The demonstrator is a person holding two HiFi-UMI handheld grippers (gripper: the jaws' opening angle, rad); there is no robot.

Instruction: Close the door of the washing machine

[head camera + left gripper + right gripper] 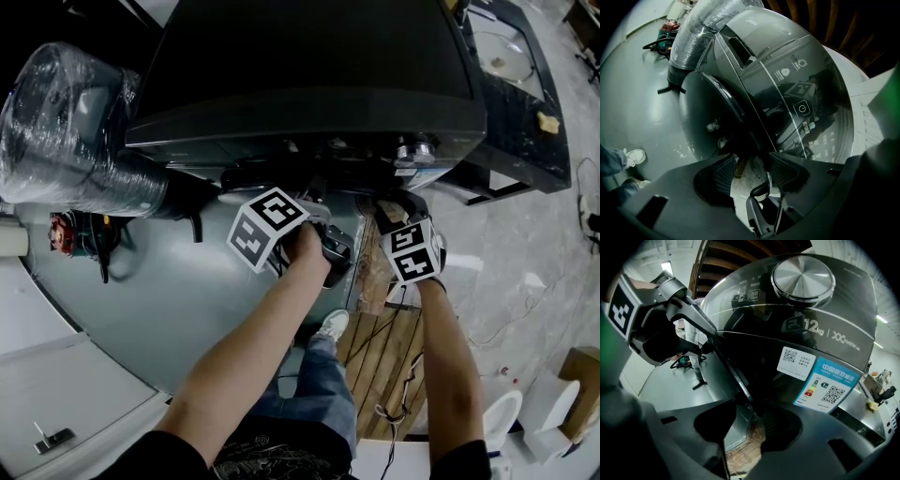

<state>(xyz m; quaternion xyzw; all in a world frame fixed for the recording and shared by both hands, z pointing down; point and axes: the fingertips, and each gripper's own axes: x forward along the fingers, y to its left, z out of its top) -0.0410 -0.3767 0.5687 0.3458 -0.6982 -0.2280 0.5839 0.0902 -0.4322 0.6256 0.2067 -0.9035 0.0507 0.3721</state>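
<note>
The dark washing machine (309, 56) fills the top of the head view, seen from above. Its round door (710, 105) stands ajar, and the rim (733, 364) runs as a thin edge away from the front panel. My left gripper (314, 208) is at that rim; its jaws (752, 169) are open with the rim ending at their gap. The right gripper (398, 204) is just beside it at the machine's front. Its jaws (750, 423) stand apart with the door's rim reaching between the tips, and floor shows through the gap. In the right gripper view the left gripper (661, 310) touches the rim higher up.
A plastic-wrapped duct (66, 131) lies left of the machine, with tools (80, 234) on the grey floor. A wooden pallet (384, 347) with cables lies under my arms. A dark sink counter (520, 84) stands at the right, a cardboard box (579, 389) at lower right.
</note>
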